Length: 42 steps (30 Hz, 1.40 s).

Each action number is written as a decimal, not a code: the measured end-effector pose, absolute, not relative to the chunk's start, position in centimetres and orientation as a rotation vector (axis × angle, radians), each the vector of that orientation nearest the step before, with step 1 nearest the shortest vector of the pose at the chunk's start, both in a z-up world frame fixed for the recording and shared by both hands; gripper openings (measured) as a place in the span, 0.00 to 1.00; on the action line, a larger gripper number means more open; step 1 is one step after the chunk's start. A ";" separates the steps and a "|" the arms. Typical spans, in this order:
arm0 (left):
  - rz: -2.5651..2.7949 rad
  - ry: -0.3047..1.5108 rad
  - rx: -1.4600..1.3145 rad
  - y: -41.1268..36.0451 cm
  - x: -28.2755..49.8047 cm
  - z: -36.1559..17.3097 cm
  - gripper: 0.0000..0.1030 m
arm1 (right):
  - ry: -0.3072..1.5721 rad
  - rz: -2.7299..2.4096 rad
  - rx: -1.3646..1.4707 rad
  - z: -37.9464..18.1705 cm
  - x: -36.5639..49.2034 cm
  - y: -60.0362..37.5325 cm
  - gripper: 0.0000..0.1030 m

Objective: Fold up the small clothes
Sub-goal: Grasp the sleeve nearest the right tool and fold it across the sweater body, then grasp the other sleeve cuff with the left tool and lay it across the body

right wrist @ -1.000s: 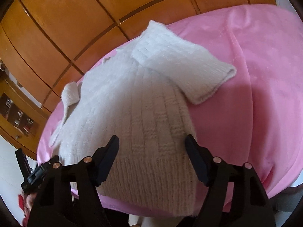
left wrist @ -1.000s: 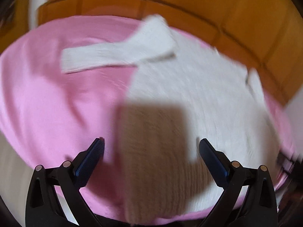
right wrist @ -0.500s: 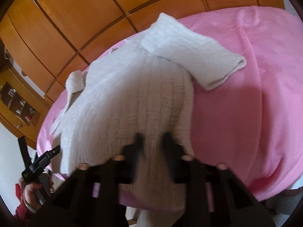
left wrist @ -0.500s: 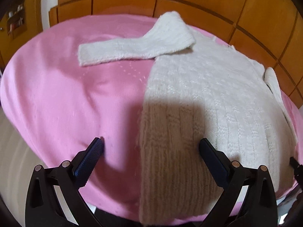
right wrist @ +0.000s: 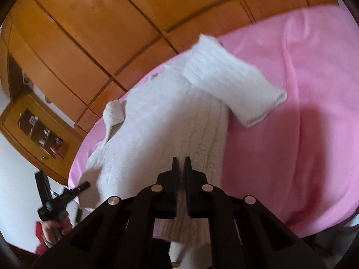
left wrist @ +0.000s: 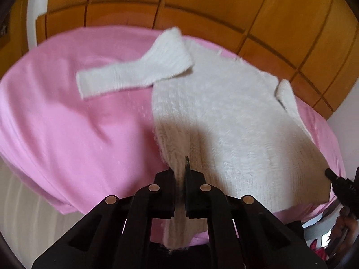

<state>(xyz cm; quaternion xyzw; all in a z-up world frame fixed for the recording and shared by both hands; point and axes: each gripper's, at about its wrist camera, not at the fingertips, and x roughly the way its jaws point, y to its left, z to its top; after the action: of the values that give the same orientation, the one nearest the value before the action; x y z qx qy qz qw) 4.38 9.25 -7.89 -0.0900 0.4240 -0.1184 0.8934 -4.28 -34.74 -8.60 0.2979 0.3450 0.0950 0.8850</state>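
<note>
Two grippers (left wrist: 179, 168) (right wrist: 180, 165) pinching white sweater (left wrist: 224, 116) hem on pink sheet (left wrist: 67, 123), wooden wardrobe (left wrist: 202, 4) behind.

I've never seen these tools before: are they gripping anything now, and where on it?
Yes. Both the left tool and the right tool pinch the white knitted sweater at its ribbed bottom hem.

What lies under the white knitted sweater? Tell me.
The white knitted sweater lies on a pink cloth that shows all around it. Whatever lies beneath that cloth is covered.
</note>
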 end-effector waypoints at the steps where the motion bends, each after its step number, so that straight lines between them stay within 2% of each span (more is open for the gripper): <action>1: -0.243 0.869 -0.187 9.4 4.0 -7.5 0.04 | 0.714 0.195 0.613 -8.2 -4.6 -34.8 0.04; 5: -0.211 0.923 -0.179 9.6 4.8 -9.3 0.05 | 0.742 0.156 0.569 -8.6 -5.0 -34.5 0.04; 7: -0.177 0.982 -0.178 9.6 5.3 -11.1 0.07 | 0.772 0.124 0.611 -9.8 -4.3 -34.7 0.11; 9: -0.156 0.985 -0.205 10.1 5.1 -11.6 0.23 | 0.757 0.109 0.701 -10.6 -3.9 -35.8 0.42; 10: -0.157 0.963 -0.217 10.2 5.0 -11.2 0.43 | 0.731 0.081 0.723 -10.7 -3.7 -36.5 0.56; 11: -0.160 0.941 -0.225 10.3 5.0 -10.8 0.69 | 0.713 0.053 0.729 -10.6 -3.7 -37.2 0.57; 13: -0.175 0.829 -0.264 10.8 4.3 -9.0 0.85 | 0.690 0.001 0.746 -10.4 -2.7 -38.8 0.57; 17: -0.222 0.736 -0.275 10.7 3.8 -7.6 0.91 | 0.695 -0.036 0.795 -10.6 -0.4 -41.1 0.56; 21: -0.259 0.755 -0.276 9.9 4.6 -8.1 0.91 | 0.705 -0.058 0.862 -11.4 1.9 -42.5 0.56; 22: -0.272 0.762 -0.285 9.6 5.1 -8.4 0.91 | 0.710 -0.071 0.877 -11.6 2.2 -42.6 0.54; 24: -0.278 0.778 -0.289 8.8 6.3 -9.1 0.91 | 0.715 -0.091 0.908 -12.2 3.1 -42.9 0.41; 25: -0.278 0.789 -0.291 8.6 6.7 -9.5 0.91 | 0.718 -0.102 0.912 -12.3 3.4 -42.9 0.38; 29: -0.281 0.817 -0.374 9.3 8.4 -10.3 0.91 | 0.725 -0.130 0.892 -12.3 3.4 -42.8 0.38; 30: -0.267 0.818 -0.408 10.0 9.0 -10.3 0.91 | 0.727 -0.147 0.869 -12.1 3.3 -42.8 0.40; 31: -0.238 0.815 -0.453 11.1 9.7 -10.3 0.91 | 0.726 -0.176 0.823 -11.6 3.1 -42.5 0.48; 32: -0.206 0.809 -0.499 12.1 10.2 -10.2 0.91 | 0.718 -0.227 0.739 -10.8 2.8 -41.9 0.63; 33: -0.170 0.801 -0.548 13.2 10.7 -10.3 0.91 | 0.710 -0.262 0.675 -10.2 2.5 -41.2 0.69; 35: -0.065 0.785 -0.674 16.3 12.0 -10.7 0.91 | 0.682 -0.294 0.538 -9.0 2.5 -39.6 0.71; 39: 0.025 0.779 -0.755 19.6 14.8 -11.2 0.91 | 0.664 -0.221 0.300 -7.4 5.0 -35.3 0.89; 42: 0.073 0.807 -0.706 20.3 17.6 -11.3 0.91 | 0.637 -0.178 0.194 -7.0 7.3 -32.4 0.98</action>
<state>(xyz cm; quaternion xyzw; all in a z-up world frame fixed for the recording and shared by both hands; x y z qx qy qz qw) 17.56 20.30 -11.31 -0.3363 0.3846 0.0346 0.8590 7.34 -32.43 -7.01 0.0950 0.3121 -0.0875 0.9412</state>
